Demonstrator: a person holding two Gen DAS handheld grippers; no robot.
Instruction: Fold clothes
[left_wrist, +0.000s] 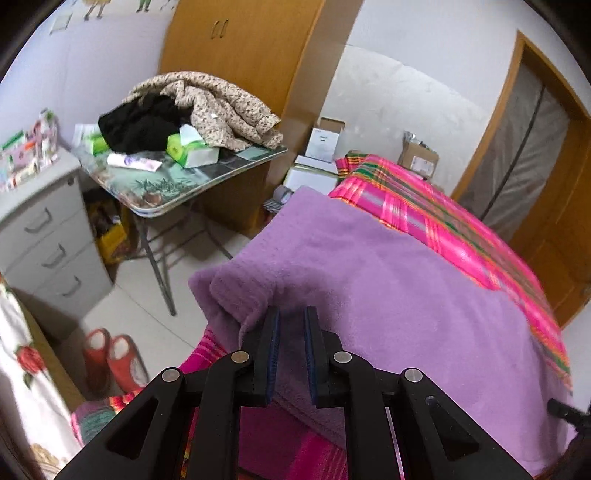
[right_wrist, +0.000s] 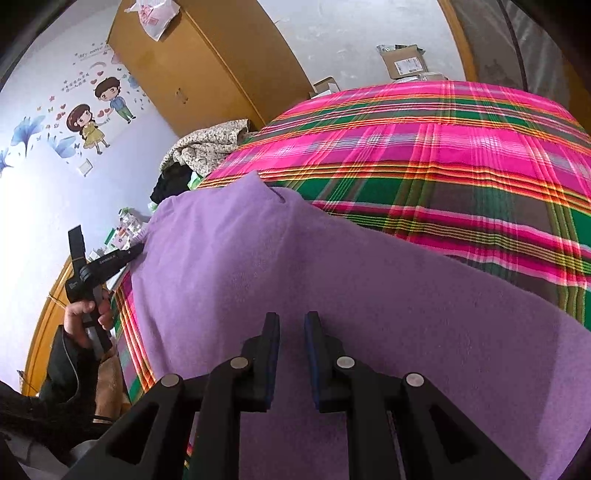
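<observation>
The bed (right_wrist: 461, 147), under a pink plaid cover, is the largest item. A purple fleece (right_wrist: 295, 266) lies spread across its near part, reaching the bed's left edge, where one folded corner overhangs toward the floor (left_wrist: 155, 295).

Left hand-held gripper (left_wrist: 291, 317): jaws narrowly parted, with a slim gap between the pads. Fleece lies directly under and ahead of the tips, at the overhanging corner. Whether the pads pinch cloth cannot be told. In the right wrist view this gripper sits at the fleece's left edge, carried by a hand (right_wrist: 86, 314).

Right hand-held gripper (right_wrist: 291, 321): jaws likewise narrowly parted, over the fleece well in from its edges. No fold is seen rising between the pads; a grip cannot be confirmed.

Open room: bare plaid beyond the fleece's far edge; tiled floor left of the bed.

Beside the bed stand a cluttered worktop (left_wrist: 207, 173), a drawer unit (left_wrist: 48, 236) and red slippers (left_wrist: 110, 354).
</observation>
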